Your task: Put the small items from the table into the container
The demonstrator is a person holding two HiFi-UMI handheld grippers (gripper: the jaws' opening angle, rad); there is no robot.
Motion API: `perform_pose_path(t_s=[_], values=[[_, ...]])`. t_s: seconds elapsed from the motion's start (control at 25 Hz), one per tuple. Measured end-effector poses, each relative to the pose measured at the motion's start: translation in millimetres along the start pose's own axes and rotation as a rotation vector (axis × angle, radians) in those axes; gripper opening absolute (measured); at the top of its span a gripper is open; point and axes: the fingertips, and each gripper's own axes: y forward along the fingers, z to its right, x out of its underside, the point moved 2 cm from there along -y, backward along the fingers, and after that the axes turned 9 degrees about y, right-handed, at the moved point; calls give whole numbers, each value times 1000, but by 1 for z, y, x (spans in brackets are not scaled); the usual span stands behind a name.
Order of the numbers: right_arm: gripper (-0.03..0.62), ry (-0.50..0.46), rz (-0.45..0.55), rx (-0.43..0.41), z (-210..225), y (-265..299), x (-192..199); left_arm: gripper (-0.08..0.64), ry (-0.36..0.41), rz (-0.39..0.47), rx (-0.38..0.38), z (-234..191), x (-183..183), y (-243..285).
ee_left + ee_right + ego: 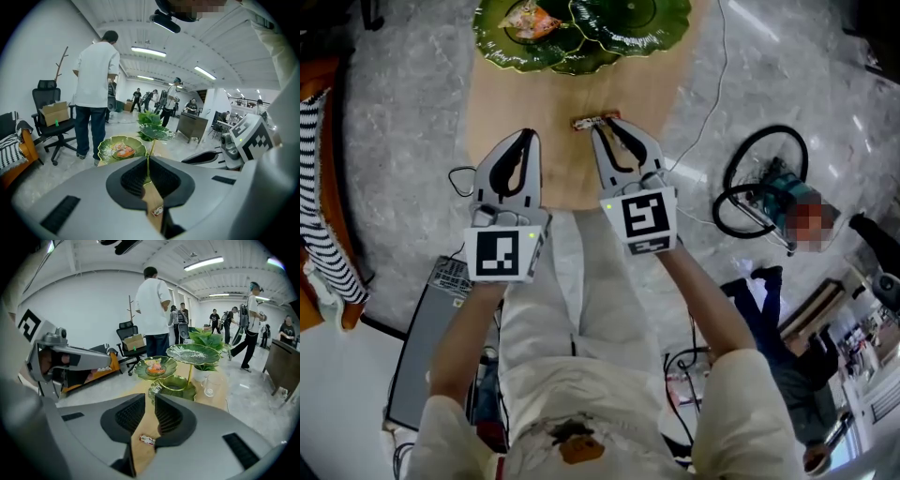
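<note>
A small wrapped candy (pixel 589 122) lies on the wooden table (pixel 562 159), short of the green leaf-shaped tiered dish (pixel 581 33). An orange packet (pixel 530 21) rests in the dish's left leaf. My right gripper (pixel 607 127) hovers with its tips just right of the candy, jaws a narrow gap apart and nothing between them. In the right gripper view the candy (pixel 147 440) shows on the table below the gripper (pixel 150 404). My left gripper (pixel 528 136) is to the left of the candy, jaws together and empty. In the left gripper view the candy (pixel 157 211) appears under the gripper (pixel 149 180).
A glass cup (pixel 208 386) and a potted plant (pixel 206 341) stand beside the dish (pixel 180 383). The table's near edge (pixel 553 204) lies under my grippers. Cables (pixel 759 183) and a grey device (pixel 427 328) lie on the floor. A person (pixel 96 93) stands beyond the table.
</note>
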Motion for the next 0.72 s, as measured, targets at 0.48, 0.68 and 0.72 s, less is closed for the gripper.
perform_pose_path(t_s=[0.48, 0.68, 0.72], values=[[111, -125, -105, -93, 2, 7, 44, 0, -25, -18, -6, 19, 28, 8], [144, -198, -163, -135, 3, 16, 67, 0, -41, -41, -4, 24, 51, 11], [149, -207, -171, -140, 3, 17, 71, 0, -45, -48, -3, 25, 54, 12]])
